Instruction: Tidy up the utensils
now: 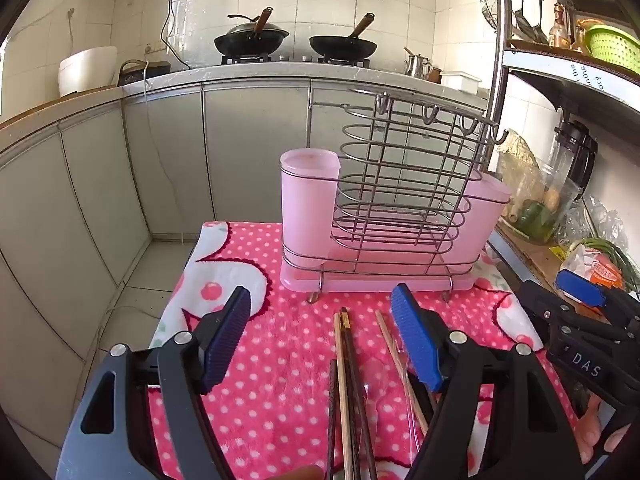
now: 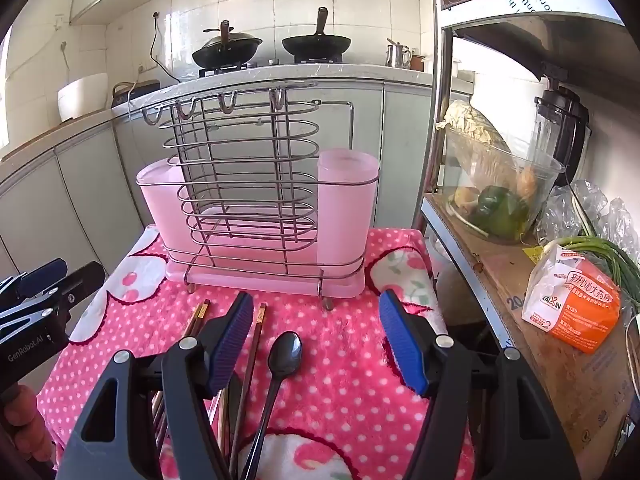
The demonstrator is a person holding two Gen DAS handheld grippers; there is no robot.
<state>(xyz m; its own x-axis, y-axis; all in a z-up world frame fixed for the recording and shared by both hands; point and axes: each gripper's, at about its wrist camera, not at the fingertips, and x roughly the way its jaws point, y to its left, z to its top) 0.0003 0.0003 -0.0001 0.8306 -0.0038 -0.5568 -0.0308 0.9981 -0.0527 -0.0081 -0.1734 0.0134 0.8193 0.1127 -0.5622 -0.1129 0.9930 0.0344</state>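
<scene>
both grippers, left [image 1: 320, 336] & right [image 2: 316, 340], jaws spread, lower frame; chopsticks [image 1: 346, 380], black spoon [image 2: 276, 376] below; possibly clear spoon [image 1: 400, 384]; rack [image 2: 256, 208] centre.

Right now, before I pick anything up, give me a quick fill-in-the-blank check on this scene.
1. The black spoon lies on the ____ polka-dot cloth.
2. The left gripper and right gripper are both ____.
3. The wire rack sits in a ____ plastic holder.

Missing words: pink; open; pink.
</scene>
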